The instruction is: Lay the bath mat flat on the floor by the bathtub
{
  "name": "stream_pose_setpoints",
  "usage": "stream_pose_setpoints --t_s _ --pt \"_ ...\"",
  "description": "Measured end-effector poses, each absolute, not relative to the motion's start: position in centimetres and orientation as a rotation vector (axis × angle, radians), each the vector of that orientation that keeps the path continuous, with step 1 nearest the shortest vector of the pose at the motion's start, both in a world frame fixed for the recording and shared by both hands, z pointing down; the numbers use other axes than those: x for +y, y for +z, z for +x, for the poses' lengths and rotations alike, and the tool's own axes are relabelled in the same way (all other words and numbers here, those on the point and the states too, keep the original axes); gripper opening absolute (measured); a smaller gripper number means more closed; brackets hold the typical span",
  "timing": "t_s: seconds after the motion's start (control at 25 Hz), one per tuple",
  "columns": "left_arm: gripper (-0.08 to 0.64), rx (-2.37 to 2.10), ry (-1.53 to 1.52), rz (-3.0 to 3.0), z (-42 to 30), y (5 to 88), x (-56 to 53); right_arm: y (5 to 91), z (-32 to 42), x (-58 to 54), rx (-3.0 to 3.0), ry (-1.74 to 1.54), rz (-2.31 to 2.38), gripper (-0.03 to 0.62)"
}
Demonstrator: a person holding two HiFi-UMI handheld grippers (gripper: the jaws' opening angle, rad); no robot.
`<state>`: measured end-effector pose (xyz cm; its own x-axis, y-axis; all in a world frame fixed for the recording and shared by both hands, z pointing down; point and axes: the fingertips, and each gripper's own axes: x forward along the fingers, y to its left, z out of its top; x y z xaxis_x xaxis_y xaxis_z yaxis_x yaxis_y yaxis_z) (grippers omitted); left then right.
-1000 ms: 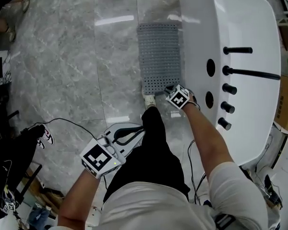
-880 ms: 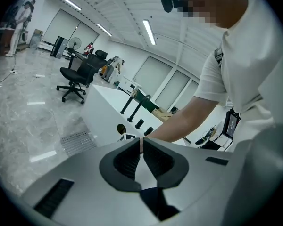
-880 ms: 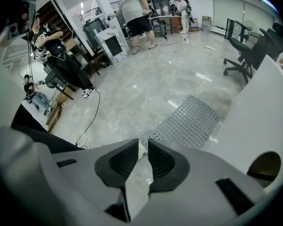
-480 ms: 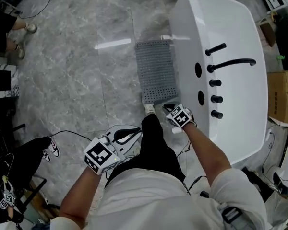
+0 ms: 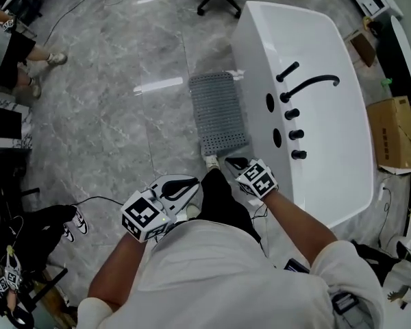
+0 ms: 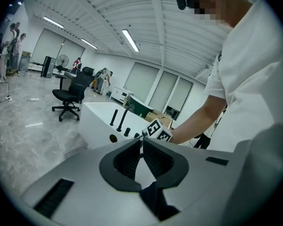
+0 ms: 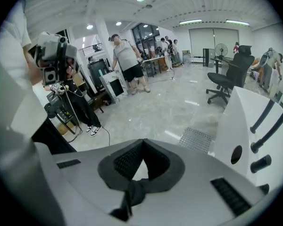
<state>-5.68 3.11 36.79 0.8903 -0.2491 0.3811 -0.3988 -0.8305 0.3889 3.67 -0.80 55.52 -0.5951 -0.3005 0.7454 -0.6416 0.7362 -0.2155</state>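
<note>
Since a second earlier we had drawn the right gripper (image 5: pixel 234 163) back off the near end of the grey perforated bath mat (image 5: pixel 219 114); its jaws had met on nothing. Our left gripper (image 5: pixel 188 184), lower centre, was pinched closed and empty too. At upper centre the bath mat lay flat on the floor (image 5: pixel 109 115) beside the bathtub (image 5: pixel 329 149). It looked light, limp and rubbery; we judged a corner of its short edge the best hold.
</note>
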Motion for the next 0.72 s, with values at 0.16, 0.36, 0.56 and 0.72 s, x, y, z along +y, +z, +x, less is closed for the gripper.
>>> stream_pose_setpoints --t_s 0.16,0.36,0.56,0.72 --pt "0.032 -0.531 0.471 2.574 -7.4 36.3 5.0 51.6 2.5 2.3 -2.282 0.618 0.697 0.011" --pt "0.032 -0.603 0.441 2.595 -9.5 34.8 6.0 45.8 2.8 3.7 -2.360 0.642 0.771 0.009" --pt "0.032 -0.685 0.349 2.584 -11.1 33.3 6.9 42.0 2.0 5.2 -2.432 0.617 0.806 0.009" --pt "0.032 -0.723 0.325 2.566 -11.9 33.0 7.7 40.7 0.3 7.1 -2.478 0.582 0.732 0.009"
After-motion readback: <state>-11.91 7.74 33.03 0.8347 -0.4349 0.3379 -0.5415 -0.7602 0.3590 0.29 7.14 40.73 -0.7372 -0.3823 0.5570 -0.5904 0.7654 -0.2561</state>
